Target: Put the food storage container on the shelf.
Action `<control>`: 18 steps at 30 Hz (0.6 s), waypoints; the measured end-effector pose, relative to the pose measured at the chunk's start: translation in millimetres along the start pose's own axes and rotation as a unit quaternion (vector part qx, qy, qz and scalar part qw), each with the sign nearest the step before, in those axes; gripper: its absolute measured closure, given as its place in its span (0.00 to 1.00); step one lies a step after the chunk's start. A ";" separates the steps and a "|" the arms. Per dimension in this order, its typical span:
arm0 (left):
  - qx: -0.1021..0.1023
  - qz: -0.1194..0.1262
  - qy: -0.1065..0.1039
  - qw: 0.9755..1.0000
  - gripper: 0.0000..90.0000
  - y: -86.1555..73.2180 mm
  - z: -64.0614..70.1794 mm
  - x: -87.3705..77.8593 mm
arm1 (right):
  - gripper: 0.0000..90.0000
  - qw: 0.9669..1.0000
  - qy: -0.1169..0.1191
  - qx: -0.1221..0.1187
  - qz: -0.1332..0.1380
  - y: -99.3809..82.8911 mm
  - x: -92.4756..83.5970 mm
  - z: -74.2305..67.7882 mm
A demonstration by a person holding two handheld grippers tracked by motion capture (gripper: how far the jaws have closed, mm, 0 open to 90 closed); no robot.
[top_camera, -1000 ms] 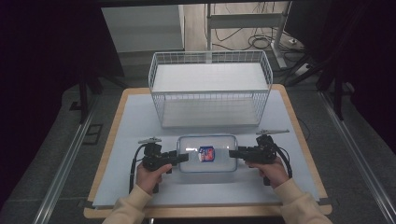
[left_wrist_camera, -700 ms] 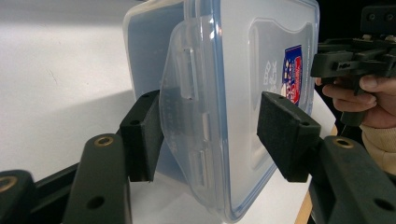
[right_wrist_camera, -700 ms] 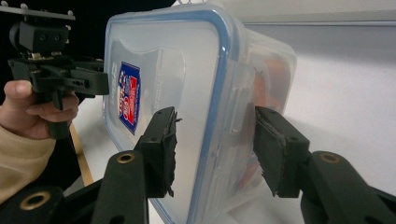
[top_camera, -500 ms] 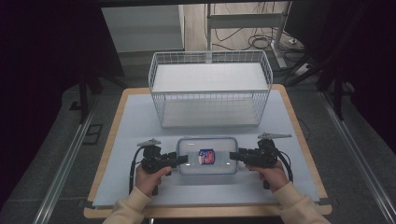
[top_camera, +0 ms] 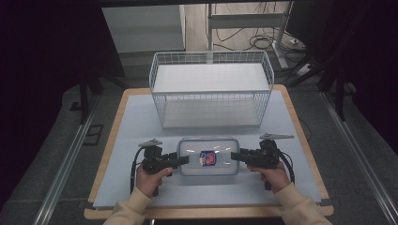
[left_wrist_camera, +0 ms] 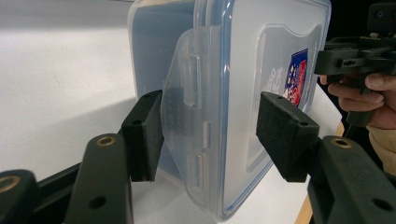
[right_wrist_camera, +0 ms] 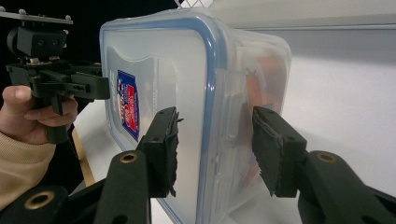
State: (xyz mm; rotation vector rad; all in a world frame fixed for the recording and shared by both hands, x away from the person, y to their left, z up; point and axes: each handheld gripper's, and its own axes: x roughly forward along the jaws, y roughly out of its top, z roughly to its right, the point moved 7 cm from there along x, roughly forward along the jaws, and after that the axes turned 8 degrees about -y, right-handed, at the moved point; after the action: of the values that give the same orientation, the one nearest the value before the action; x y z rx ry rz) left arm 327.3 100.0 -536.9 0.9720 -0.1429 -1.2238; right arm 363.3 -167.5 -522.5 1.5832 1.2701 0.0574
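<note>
A clear plastic container [top_camera: 192, 159] with a blue-sealed lid and a red-and-blue label lies flat on the white mat, in front of the basket. My left gripper [top_camera: 183, 160] holds its left short end. In the left gripper view the left gripper [left_wrist_camera: 210, 135] has one pad behind the latch flap and the other on the lid of the container [left_wrist_camera: 233, 70]. My right gripper [top_camera: 236, 155] grips the opposite end. Its jaws have just been closing, and in the right gripper view the right gripper [right_wrist_camera: 215, 149] pinches the container [right_wrist_camera: 163, 60] across lid and base.
A white wire basket [top_camera: 211, 55] stands at the back of the mat, just behind the container. The mat lies on a wooden board [top_camera: 300, 126] with dark floor around it. The person's hands [top_camera: 150, 180] come in from the near edge.
</note>
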 end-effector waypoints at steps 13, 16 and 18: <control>0.017 0.006 0.000 1.000 0.48 10.1 7.6 -5.9 | 0.59 1.000 0.003 -0.008 0.014 8.8 -6.5 -5.5; 0.023 0.008 0.000 1.000 0.48 13.7 9.6 -7.8 | 0.59 1.000 0.003 -0.012 0.019 12.0 -8.4 -7.1; 0.023 0.010 0.001 1.000 0.49 15.7 11.1 -9.0 | 0.59 1.000 0.003 -0.013 0.022 14.5 -9.7 -8.3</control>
State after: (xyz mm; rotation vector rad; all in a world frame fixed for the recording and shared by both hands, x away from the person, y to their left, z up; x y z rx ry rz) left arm 328.8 101.6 -515.8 1.0086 -0.1797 -1.2051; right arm 364.1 -167.3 -503.2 1.5894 1.2345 0.1076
